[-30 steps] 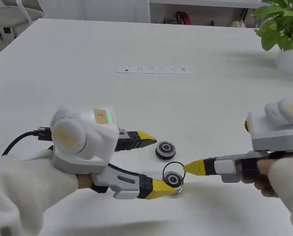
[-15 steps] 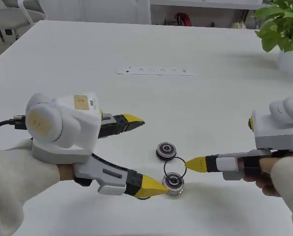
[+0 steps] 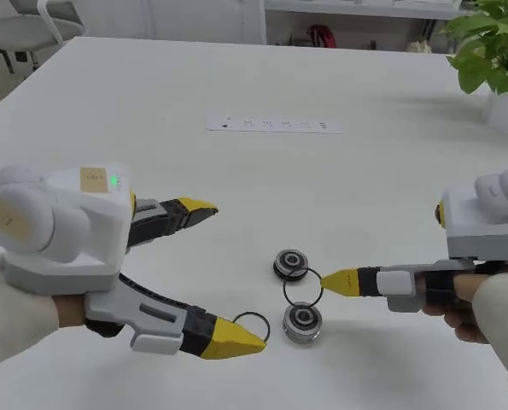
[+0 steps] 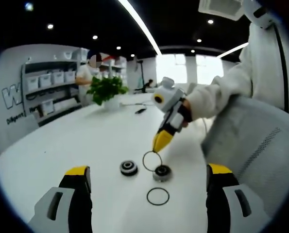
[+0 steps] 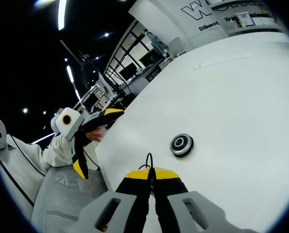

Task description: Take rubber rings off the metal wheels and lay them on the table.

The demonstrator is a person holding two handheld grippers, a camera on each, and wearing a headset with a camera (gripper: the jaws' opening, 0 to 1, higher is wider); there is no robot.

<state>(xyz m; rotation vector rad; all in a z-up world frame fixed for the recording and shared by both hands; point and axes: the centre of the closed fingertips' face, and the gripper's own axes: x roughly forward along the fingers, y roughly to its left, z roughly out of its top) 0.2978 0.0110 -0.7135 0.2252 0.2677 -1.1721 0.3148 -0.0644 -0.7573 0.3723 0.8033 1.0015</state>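
1. We judge the rubber rings light, thin and stretchy, quick to snap back or flick away; the sound hold is a pinch across the band itself, where it stands off a wheel's rim
2. The right gripper (image 3: 329, 282), jaws pressed together, pinches the held ring (image 3: 303, 287) upright between the farther wheel (image 3: 290, 263) and the nearer wheel (image 3: 302, 321), toward the table's near edge; we cannot tell whether its lower edge is clear of the nearer wheel
3. The left gripper (image 3: 215, 273) hangs with jaws spread wide, holding nothing; a loose ring (image 3: 250, 326) lies flat on the table (image 3: 236, 171) just beside its lower tip
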